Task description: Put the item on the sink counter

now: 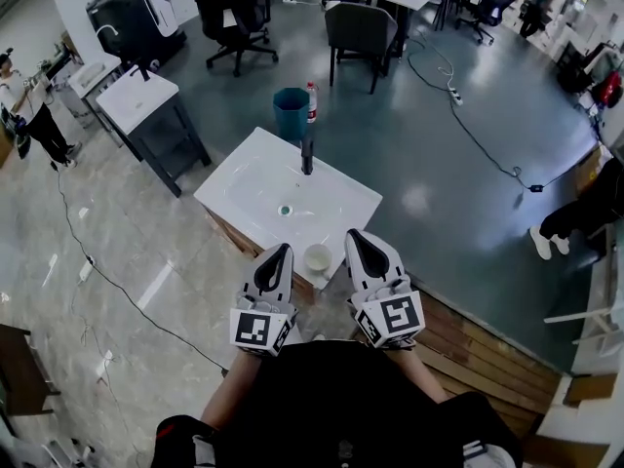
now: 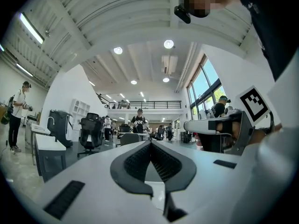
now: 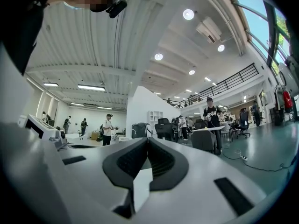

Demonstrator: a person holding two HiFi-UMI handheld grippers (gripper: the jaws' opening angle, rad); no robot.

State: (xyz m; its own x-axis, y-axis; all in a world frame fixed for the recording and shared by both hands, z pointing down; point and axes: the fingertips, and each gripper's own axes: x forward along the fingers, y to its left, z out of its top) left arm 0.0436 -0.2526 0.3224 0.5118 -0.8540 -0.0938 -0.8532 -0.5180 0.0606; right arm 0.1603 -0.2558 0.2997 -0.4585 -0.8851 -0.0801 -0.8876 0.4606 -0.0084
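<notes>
Pretty busy open office. A blue bin stands on the dark floor with a red-capped bottle just beside it. Further back there's a black office chair and a grey chair. A power strip lies on the floor, and a person stands far left.

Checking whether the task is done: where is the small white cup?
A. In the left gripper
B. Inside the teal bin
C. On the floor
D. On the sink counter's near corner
D: the head view shows the white cup standing on the near corner of the sink counter.
</notes>
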